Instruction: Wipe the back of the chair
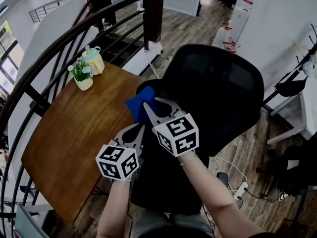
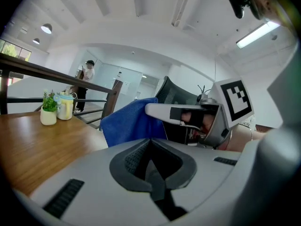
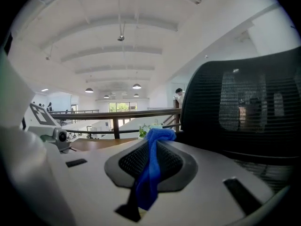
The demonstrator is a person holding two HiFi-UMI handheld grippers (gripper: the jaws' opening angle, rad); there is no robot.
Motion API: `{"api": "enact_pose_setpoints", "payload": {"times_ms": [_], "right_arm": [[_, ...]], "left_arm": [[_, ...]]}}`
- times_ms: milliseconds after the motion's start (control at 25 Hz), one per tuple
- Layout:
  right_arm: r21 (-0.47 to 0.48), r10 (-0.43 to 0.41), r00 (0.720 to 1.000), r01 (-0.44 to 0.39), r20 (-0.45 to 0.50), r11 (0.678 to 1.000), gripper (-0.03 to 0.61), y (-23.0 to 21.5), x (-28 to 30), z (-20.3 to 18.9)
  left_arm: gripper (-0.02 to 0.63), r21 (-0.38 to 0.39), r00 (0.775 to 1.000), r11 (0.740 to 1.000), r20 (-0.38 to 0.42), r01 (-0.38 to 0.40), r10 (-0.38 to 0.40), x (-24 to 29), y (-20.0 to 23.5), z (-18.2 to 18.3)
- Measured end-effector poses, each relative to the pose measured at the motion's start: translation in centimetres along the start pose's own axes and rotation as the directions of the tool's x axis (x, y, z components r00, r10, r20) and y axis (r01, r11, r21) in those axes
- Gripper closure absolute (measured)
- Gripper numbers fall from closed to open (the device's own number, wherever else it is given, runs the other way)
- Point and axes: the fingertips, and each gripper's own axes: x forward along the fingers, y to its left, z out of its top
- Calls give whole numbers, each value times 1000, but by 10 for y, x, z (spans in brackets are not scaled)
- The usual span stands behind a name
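1. My right gripper (image 1: pixel 147 106) had its fingers clamped on a bunched blue fabric cloth (image 1: pixel 136 110). In the right gripper view the cloth (image 3: pixel 151 166) ran down the narrow slot between the two pads and bulged out above their tips.
2. The black mesh office chair (image 1: pixel 213 98) stood directly ahead of both grippers. Its curved mesh back (image 3: pixel 244 102) rose just to the right of the right fingers. From the head view the cloth sat at the left edge of that back, but I could not tell whether it was actually pressing on the mesh.
3. My left gripper (image 1: pixel 137 129) lay just left of and behind the right one. Its fingers were drawn together with nothing between them, as the left gripper view (image 2: pixel 153 171) showed plainly.
4. In that view the cloth (image 2: pixel 129 121) hung just beyond the left fingertips. The right gripper (image 2: pixel 155 110) reached in from the right to hold it.
5. A brown wooden table (image 1: pixel 74 133) spread to the left of the left fingers. Well beyond them, at its far corner, stood a small potted plant in a pale pot (image 1: pixel 81 76) beside a yellow lidded jug (image 1: pixel 94 61).
6. A dark curved metal railing (image 1: pixel 59 43) ran past the far side of the table.
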Motion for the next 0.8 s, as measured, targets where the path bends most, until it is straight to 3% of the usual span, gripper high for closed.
{"api": "enact_pose_setpoints", "payload": {"times_ms": [320, 800], "right_arm": [[87, -59, 998, 62, -32, 994, 517, -39, 3, -27], [163, -211, 975, 219, -64, 962, 517, -106, -55, -60]], "left_arm": [[598, -25, 1000, 1000, -23, 3, -3, 14, 4, -7], [598, 1, 989, 993, -85, 121, -120, 51, -48, -24]]}}
